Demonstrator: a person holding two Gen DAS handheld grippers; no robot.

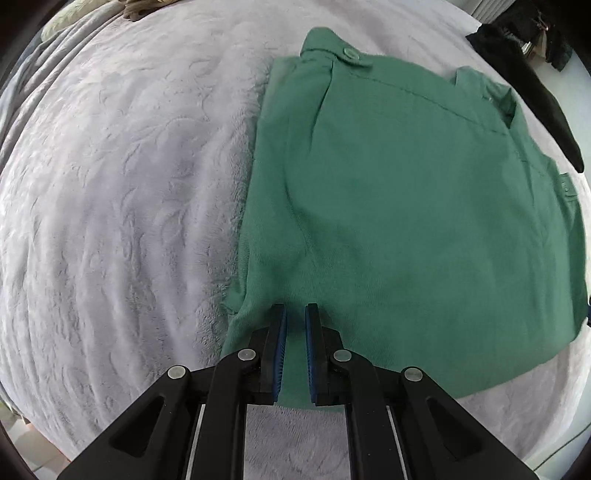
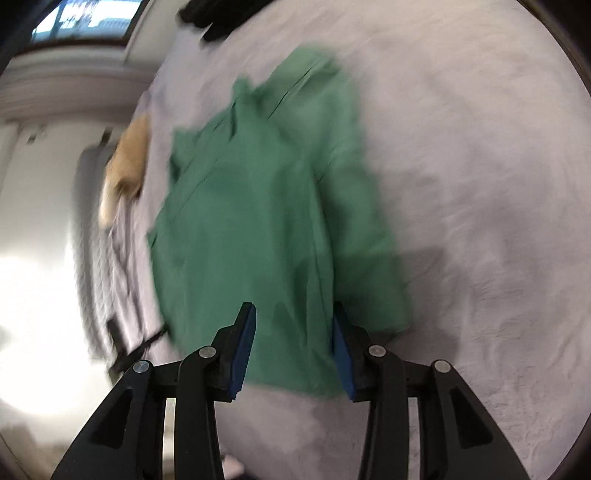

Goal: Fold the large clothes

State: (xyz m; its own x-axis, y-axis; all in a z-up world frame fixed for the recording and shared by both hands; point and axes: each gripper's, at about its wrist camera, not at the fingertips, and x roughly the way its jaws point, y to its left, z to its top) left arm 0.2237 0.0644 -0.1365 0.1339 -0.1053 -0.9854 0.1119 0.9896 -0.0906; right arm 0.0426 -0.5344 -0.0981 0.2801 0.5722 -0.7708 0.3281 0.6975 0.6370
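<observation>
A green garment (image 1: 399, 206) lies folded into a flat block on the pale grey bedspread (image 1: 122, 206); a button tab shows at its far edge. My left gripper (image 1: 295, 314) hovers over its near left corner, its jaws a narrow gap apart with nothing between the blue pads. In the blurred right wrist view the same green garment (image 2: 266, 221) lies on the bedspread (image 2: 480, 221). My right gripper (image 2: 293, 314) is wide open above its near edge and holds nothing.
Dark clothing (image 1: 524, 29) lies at the far right of the bed, also at top in the right wrist view (image 2: 218, 18). A tan item (image 2: 125, 166) sits at the bed's left edge. A window (image 2: 85, 18) is beyond.
</observation>
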